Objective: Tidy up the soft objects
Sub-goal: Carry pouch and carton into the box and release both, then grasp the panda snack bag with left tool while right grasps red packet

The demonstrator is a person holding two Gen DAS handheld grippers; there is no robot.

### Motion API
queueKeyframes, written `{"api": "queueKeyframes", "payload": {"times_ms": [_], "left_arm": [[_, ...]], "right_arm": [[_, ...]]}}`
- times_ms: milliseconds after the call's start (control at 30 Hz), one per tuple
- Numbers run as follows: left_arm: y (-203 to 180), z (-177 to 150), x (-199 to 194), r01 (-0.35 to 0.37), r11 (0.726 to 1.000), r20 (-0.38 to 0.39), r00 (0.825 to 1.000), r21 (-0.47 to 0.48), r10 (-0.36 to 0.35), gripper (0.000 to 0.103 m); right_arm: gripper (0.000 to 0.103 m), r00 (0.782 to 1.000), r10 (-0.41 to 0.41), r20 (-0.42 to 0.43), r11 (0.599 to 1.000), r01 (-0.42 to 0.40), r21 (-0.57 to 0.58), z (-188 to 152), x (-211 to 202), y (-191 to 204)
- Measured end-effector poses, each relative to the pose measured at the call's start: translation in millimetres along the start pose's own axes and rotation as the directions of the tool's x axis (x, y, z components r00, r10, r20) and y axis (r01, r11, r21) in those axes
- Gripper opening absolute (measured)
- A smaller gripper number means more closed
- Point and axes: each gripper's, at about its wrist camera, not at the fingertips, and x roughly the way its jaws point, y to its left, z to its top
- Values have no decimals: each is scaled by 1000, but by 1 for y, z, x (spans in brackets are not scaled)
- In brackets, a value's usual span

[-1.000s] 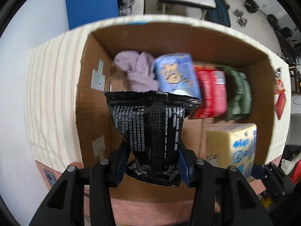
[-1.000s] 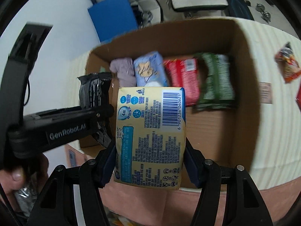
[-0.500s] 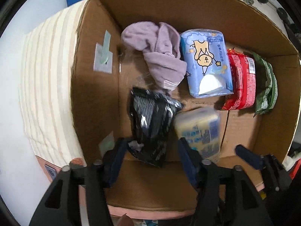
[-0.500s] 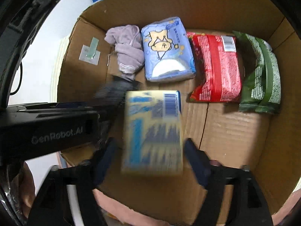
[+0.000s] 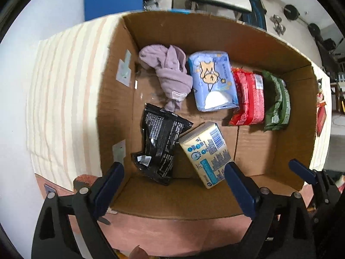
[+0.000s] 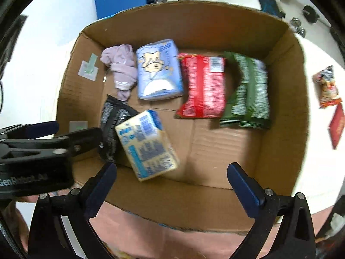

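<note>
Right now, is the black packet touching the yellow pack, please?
Touching: in the left wrist view, the black packet lies with its corner against the yellow pack.

Inside the box (image 5: 215,28), a back row runs left to right: cloth (image 5: 170,73), tissue pack (image 5: 213,82), snack bag (image 5: 249,99), second bag (image 5: 277,103), each beside the next. Nearer the front wall, at left, a pouch (image 5: 159,144) lies with a wrapped pack (image 5: 207,151) just to its right, touching it. Outside the box, right of it, a packet (image 6: 326,86) and a card (image 6: 336,127) lie on the tablecloth (image 5: 64,97).
</note>
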Motion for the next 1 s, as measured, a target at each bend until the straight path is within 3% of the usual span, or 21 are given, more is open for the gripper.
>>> {"api": "queueKeyframes", "payload": {"times_ms": [167, 400, 667, 867, 967, 1000], "left_arm": [[-6, -20, -29, -15, 1000, 110, 994, -22, 17, 95], [-17, -60, -67, -45, 998, 253, 966, -37, 53, 95], [-27, -108, -99, -45, 998, 317, 947, -53, 60, 95], [-39, -119, -121, -48, 997, 362, 930, -64, 68, 95], [-54, -114, -134, -60, 997, 407, 910, -55, 78, 95], [-62, -110, -136, -67, 997, 422, 903, -46, 80, 95]], "right_arm": [[103, 998, -53, 30, 999, 53, -5, -10, -18, -4], [103, 990, -87, 107, 996, 90, -19, -40, -63, -7], [103, 980, -55, 191, 998, 60, -22, -82, -111, -18], [103, 972, -1, 235, 1000, 6, -20, -100, -140, -28], [103, 954, 19, 298, 1000, -20, 0, -104, -156, -43], [103, 931, 15, 365, 1000, -16, 0, -106, -165, -51]]}}
